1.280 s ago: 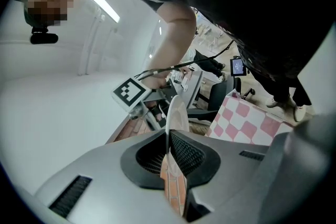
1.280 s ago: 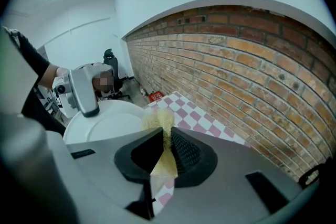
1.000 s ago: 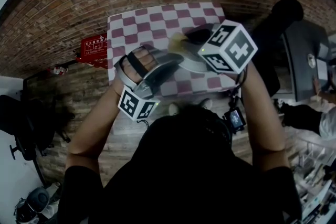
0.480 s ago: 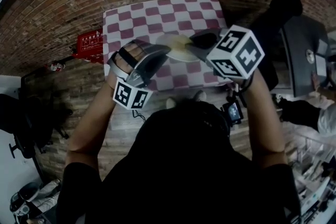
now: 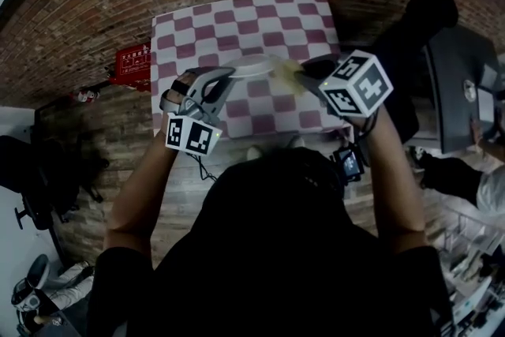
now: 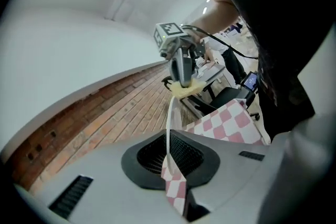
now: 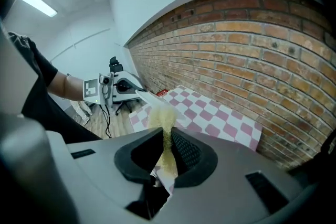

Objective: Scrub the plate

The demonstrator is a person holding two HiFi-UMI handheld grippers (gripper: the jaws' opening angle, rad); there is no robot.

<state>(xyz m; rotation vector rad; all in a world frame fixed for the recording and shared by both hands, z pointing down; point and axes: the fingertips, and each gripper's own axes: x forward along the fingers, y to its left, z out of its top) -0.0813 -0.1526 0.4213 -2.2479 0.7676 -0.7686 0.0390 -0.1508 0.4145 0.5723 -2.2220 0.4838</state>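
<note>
The left tool (image 6: 169, 161) is clamped on the rim of the plate (image 5: 254, 65), over the checkered bench (image 5: 237, 20) — the right tool (image 7: 164, 157) is clamped on a yellow sponge (image 7: 167, 148) touching it.

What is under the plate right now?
The checkered tablecloth lies below the plate, which the left gripper holds by its rim. The yellow sponge in the right gripper meets the plate's opposite edge. The patch of cloth directly beneath is covered.
</note>
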